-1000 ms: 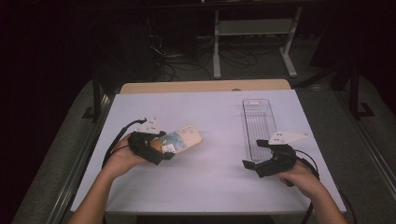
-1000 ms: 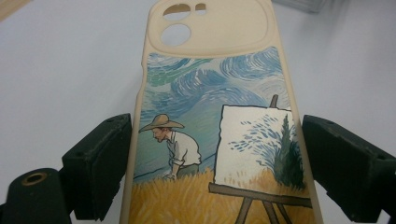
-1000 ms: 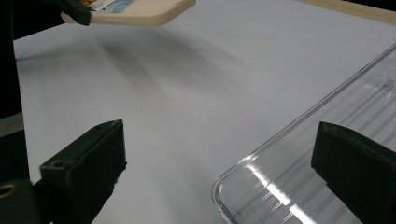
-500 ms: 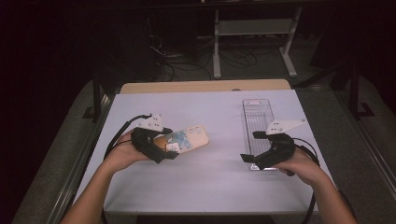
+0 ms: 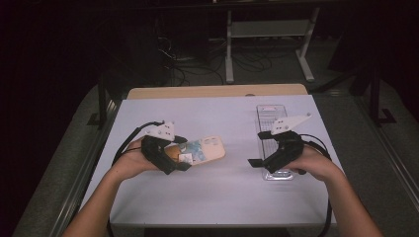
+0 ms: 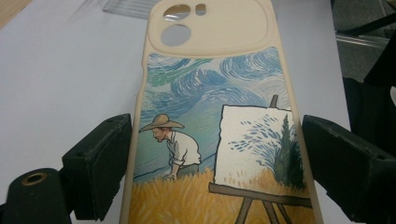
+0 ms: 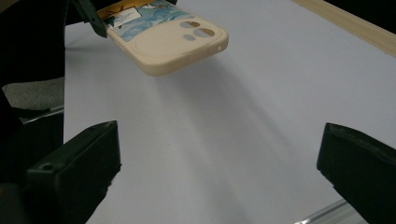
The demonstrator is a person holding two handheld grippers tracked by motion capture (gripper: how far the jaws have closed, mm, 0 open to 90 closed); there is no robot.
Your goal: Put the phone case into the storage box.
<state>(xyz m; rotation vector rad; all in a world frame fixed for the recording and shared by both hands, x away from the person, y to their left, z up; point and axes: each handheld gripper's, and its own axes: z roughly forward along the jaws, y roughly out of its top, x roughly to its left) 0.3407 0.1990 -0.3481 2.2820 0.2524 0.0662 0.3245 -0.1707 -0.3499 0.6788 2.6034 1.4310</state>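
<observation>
At nine o'clock on the worktop, a cream phone case printed with a straw-hatted painter, easel and swirling blue sky is gripped by the left tongs, raised above the surface. At three o'clock, the right tongs are held wide apart, gripping nothing.

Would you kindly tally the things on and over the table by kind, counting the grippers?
Phone case: 1
Clear tray: 1
Grippers: 2, left gripper and right gripper
Total: 4
</observation>
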